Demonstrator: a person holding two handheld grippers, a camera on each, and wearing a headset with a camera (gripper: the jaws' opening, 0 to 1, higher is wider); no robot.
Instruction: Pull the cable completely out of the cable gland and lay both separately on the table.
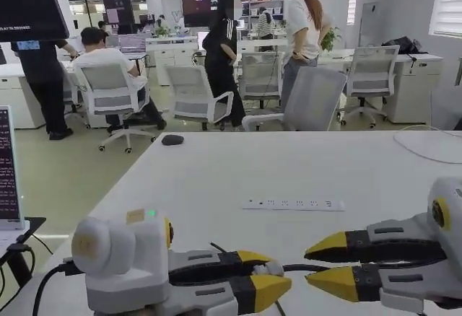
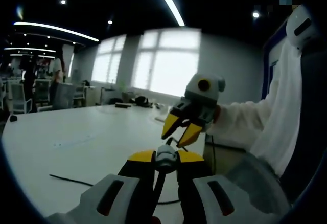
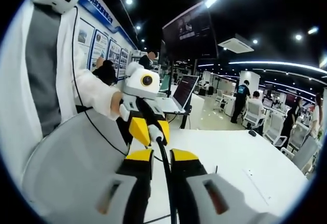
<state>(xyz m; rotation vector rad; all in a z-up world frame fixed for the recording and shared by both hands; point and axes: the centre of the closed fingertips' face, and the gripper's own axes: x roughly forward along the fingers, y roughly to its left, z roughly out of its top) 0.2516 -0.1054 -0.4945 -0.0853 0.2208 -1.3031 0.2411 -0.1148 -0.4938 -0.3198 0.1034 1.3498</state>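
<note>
The worktop (image 1: 216, 172) carried neither part yet. Your left gripper (image 1: 278, 270) had its fingers clenched on the cable gland (image 1: 272, 266). The cable (image 1: 294, 267) ran from the gland between your right gripper (image 1: 310, 264) fingers, and their grip could not be determined. By this evidence, full withdrawal and separate placement both remained to be done.

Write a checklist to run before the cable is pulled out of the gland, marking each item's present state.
1. Left gripper clamped on the cable gland: ok.
2. Right gripper closed on the cable: not ok, its jaws stand apart around it.
3. Cable running straight between the two grippers: ok.
4. Cable out of the gland: not ok, it runs into it.
5. Trailing cable on the table free of snags: cannot tell.
</note>
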